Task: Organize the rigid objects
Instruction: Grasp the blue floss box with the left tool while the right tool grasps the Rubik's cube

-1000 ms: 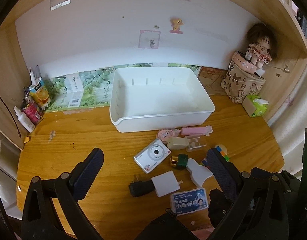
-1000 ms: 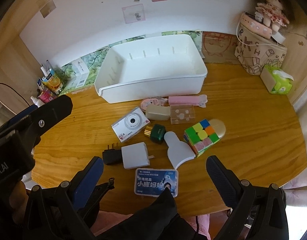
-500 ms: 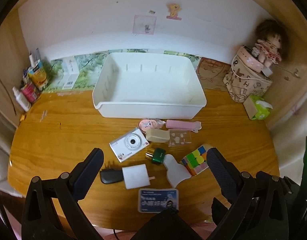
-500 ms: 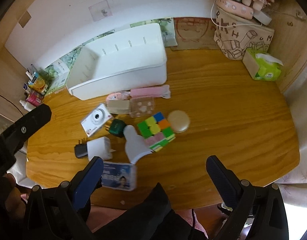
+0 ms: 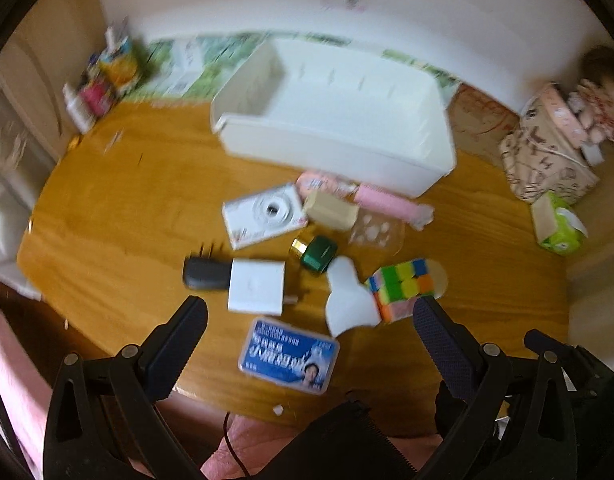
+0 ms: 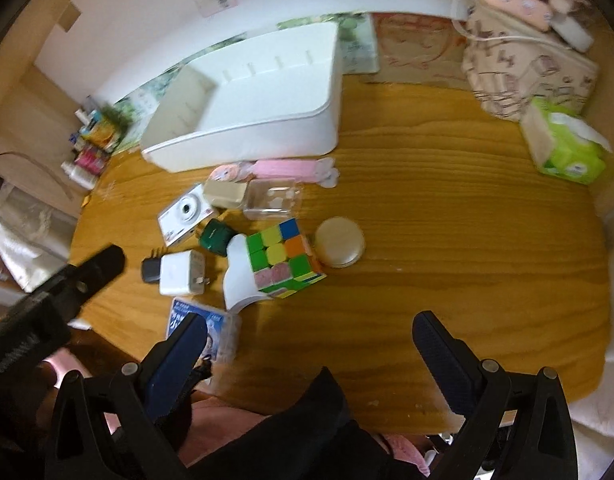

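Note:
An empty white bin (image 5: 339, 120) (image 6: 259, 100) stands at the back of the wooden table. In front of it lie a white camera (image 5: 265, 216) (image 6: 185, 214), a colour cube (image 5: 401, 286) (image 6: 283, 254), a white charger (image 5: 257, 286) (image 6: 183, 273), a black plug (image 5: 205, 274), a green bottle (image 5: 317, 252), a blue-label box (image 5: 289, 356) (image 6: 205, 330), a pink case (image 5: 391, 204) and a round beige lid (image 6: 339, 242). My left gripper (image 5: 307, 320) hangs open above the near edge, over the blue-label box. My right gripper (image 6: 307, 332) is open too, holding nothing.
A patterned bag (image 6: 527, 60) with a doll on top and a green tissue pack (image 6: 563, 148) sit at the back right. Small bottles and packets (image 5: 103, 84) crowd the back left corner. The left gripper's body (image 6: 47, 312) shows at the right wrist view's left edge.
Both grippers have pulled back and risen, so the table appears farther and tilted. The right view has swung right, showing more bare wood. No object has moved; both stay open.

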`<state>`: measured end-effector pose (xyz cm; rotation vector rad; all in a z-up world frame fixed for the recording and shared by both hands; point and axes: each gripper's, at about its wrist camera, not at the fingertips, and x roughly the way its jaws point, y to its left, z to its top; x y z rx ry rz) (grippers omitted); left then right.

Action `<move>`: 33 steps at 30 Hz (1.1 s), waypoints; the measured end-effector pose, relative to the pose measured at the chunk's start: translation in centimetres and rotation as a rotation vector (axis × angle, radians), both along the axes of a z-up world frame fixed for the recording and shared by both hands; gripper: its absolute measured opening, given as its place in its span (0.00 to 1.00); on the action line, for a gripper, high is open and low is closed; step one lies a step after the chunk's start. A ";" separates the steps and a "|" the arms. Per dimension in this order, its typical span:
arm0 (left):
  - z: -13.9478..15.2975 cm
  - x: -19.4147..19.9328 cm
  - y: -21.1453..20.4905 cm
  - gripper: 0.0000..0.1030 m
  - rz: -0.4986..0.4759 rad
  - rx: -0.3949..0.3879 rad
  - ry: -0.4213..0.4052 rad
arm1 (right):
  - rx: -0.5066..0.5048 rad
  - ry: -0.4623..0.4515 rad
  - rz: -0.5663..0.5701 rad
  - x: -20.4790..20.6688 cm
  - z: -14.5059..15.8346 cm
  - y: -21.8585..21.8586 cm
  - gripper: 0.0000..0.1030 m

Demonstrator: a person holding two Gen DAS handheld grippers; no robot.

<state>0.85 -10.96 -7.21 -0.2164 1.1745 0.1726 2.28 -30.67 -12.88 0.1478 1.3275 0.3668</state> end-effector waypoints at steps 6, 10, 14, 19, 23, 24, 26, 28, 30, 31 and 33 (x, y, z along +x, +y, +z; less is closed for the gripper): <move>-4.5 -1.1 2.6 0.99 0.205 -0.061 0.206 | 0.088 0.095 0.026 1.7 -2.1 -0.1 1.00; -7.1 -2.4 4.9 0.99 0.360 -0.128 0.315 | 0.120 0.157 0.041 3.0 -3.6 0.4 1.00; -8.4 -3.1 6.2 0.99 0.488 -0.188 0.372 | 0.122 0.192 0.070 4.3 -4.7 1.3 1.00; -9.8 -3.2 6.5 0.99 0.579 -0.262 0.418 | 0.081 0.219 0.100 6.0 -5.9 2.6 1.00; -11.1 -2.7 6.6 0.98 0.627 -0.318 0.450 | 0.054 0.246 0.121 7.0 -6.9 3.4 0.93; -11.4 -2.6 6.5 0.98 0.640 -0.339 0.453 | 0.051 0.255 0.125 7.2 -7.1 3.5 0.92; -12.8 -2.5 6.9 0.98 0.653 -0.360 0.459 | 0.039 0.276 0.136 7.6 -7.9 3.8 0.90; -13.2 -2.3 7.1 0.97 0.667 -0.374 0.468 | 0.024 0.292 0.141 7.9 -8.4 4.1 0.90; -14.2 -2.6 7.4 0.96 0.681 -0.389 0.475 | 0.010 0.317 0.155 8.2 -9.1 4.4 0.89; -14.5 -2.5 7.4 0.95 0.691 -0.399 0.482 | 0.007 0.324 0.159 8.2 -9.3 4.5 0.86; -14.9 -2.1 7.4 0.94 0.705 -0.417 0.497 | -0.009 0.340 0.172 8.5 -9.8 4.8 0.81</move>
